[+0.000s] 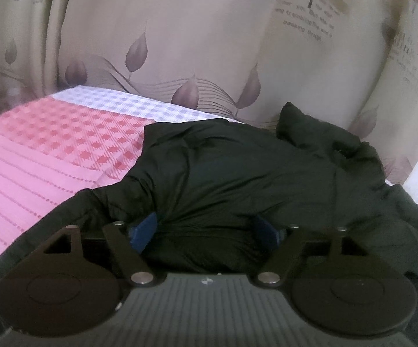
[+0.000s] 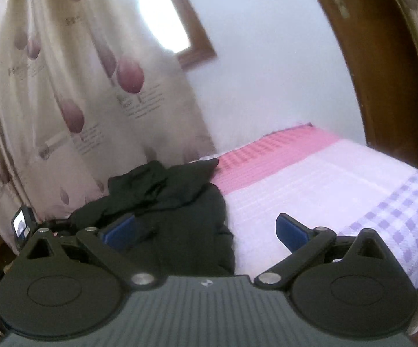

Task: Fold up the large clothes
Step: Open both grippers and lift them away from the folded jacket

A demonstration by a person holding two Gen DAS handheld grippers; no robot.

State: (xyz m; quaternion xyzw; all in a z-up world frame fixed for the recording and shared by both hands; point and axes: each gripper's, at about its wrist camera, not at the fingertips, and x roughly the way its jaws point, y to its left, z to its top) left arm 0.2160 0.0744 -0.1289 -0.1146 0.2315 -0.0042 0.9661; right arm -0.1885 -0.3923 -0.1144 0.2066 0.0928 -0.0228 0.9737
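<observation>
On your curtain (image 1: 209,43), a large printed "R", beside it lines of small script, "passing" just legible, rest blurred.

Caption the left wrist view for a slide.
Left hand-held gripper, jaws spread around a bulge of the black jacket on the pink checked bedspread.

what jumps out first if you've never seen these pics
A dark jacket lies rumpled on a pink checked bedspread, close against a beige leaf-print curtain. The left tongs straddle a bunched fold of it, while the right tongs gape wide and empty at the jacket's edge.
</observation>
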